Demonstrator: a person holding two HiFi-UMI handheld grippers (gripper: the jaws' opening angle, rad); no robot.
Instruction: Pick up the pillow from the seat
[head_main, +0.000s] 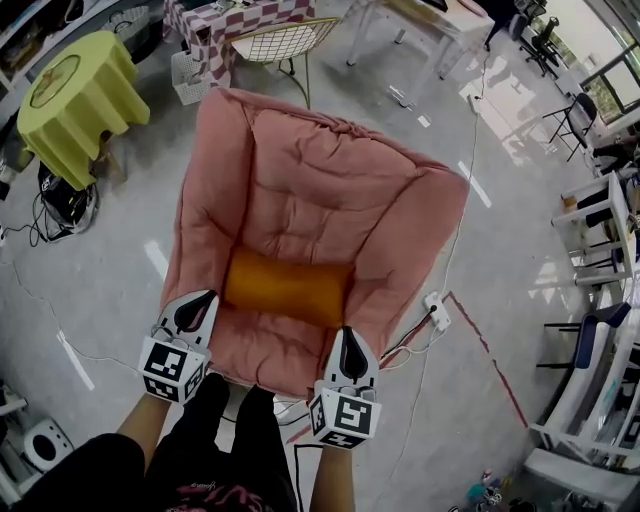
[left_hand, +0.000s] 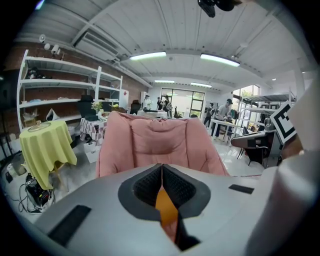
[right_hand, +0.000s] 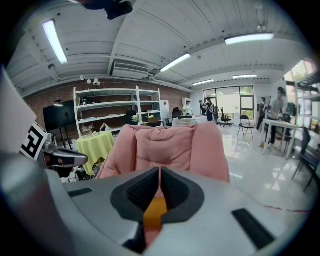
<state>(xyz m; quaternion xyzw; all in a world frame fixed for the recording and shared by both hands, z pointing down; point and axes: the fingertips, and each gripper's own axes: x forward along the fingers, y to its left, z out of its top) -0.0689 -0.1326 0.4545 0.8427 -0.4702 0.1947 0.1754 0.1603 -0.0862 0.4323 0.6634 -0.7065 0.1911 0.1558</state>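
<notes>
Two clenched, empty tongs: left tongs (head_main: 200, 300) lower left, right tongs (head_main: 348, 335) lower right; pillow (head_main: 288, 287) just above, between them, crosswise on seat (head_main: 270, 350), neither nearer.

- a round table (head_main: 80, 95) under a yellow-green cloth; a dark box (head_main: 62, 197) and tangled cables on the floor beside it
- a checkered-cloth table (head_main: 225, 25), with a wire-backed chair (head_main: 280, 42) and a white basket (head_main: 188, 78) just beside it
- a white power strip (head_main: 437, 310) on the grey floor, near a red tape line (head_main: 483, 350)
- white shelving (left_hand: 60, 89) against a brick wall; strip lights (left_hand: 147, 55) on the ceiling; people (left_hand: 227, 107) standing far off by the windows
</notes>
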